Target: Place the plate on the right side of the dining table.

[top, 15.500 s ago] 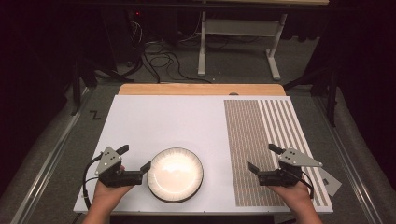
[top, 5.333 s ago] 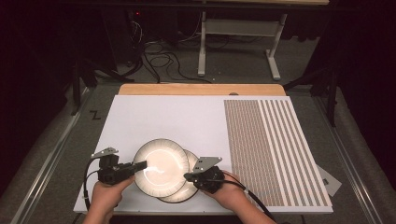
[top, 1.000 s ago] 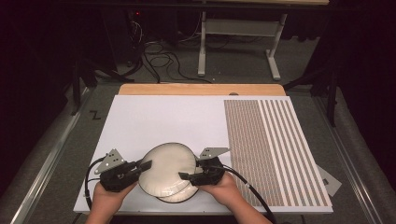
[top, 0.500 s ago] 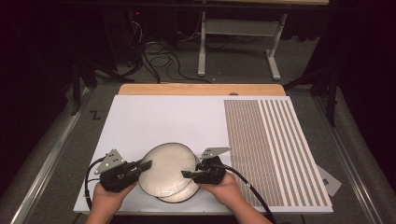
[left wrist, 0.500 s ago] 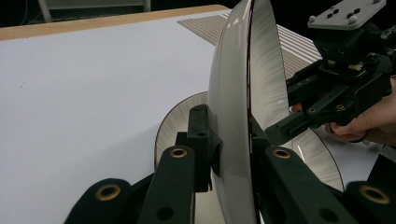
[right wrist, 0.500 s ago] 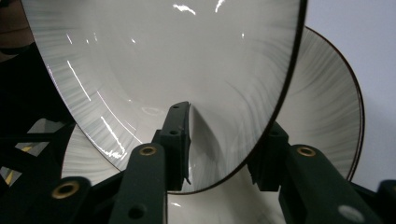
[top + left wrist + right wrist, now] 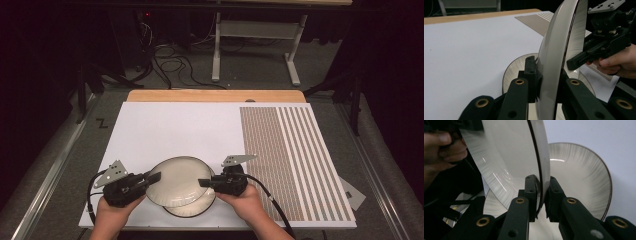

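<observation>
We hold the upper plate (image 7: 176, 181) aloft at the table's (image 7: 175, 130) six o'clock edge — left gripper (image 7: 151, 178) clamping its nine o'clock rim, right gripper (image 7: 204, 182) its three o'clock — apparently to keep it level above the lower plate (image 7: 192, 210).

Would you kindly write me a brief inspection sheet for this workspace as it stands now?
Surface: white board, striped at right, on a wooden table.
Job's things: upper cream dark-rimmed ceramic plate held tilted above an identical lower plate lying flat.
Clutter: nothing seen.
Grippers: left hand-held gripper and right hand-held gripper each clamp the upper plate's rim.
Cables: black cable trails from the right hand-held gripper.
Surroundings: dark floor, loose wires, grey stand.
</observation>
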{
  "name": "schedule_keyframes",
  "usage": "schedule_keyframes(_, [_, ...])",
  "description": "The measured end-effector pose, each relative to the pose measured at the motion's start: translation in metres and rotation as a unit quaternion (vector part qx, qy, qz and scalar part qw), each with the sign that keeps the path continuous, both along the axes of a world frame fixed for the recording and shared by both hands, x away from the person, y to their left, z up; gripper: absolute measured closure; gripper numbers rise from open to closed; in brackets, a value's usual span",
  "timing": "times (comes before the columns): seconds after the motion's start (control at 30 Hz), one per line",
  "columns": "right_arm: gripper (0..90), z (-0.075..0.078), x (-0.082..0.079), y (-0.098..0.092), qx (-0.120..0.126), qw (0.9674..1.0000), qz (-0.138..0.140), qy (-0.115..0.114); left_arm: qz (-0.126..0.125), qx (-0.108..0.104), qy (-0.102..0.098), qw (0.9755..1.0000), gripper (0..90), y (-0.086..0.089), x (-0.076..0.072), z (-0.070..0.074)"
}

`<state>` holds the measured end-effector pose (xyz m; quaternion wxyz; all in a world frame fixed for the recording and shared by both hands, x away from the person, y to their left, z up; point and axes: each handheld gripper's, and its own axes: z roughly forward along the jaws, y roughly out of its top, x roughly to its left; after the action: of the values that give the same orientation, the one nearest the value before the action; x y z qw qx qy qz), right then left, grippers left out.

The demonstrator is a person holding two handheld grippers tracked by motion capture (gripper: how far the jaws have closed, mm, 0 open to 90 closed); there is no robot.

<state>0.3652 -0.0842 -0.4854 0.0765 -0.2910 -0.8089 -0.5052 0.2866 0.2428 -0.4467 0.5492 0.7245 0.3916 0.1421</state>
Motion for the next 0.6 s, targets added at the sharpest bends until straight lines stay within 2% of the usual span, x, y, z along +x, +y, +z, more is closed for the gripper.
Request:
schedule_keyframes(0.47, [83.1, 0.02, -0.001, -0.012, 0.013, 0.9979, -0.031, -0.055, -0.002, -0.011, 0.003, 0.9999, 80.2, -0.008, 0.002, -0.003])
schedule_keyframes(0.6, [83.0, 0.026, -0.001, -0.017, 0.017, 0.9966, -0.04, -0.07, -0.005, -0.023, 0.005, 0.9997, 80.7, -0.011, 0.003, -0.004])
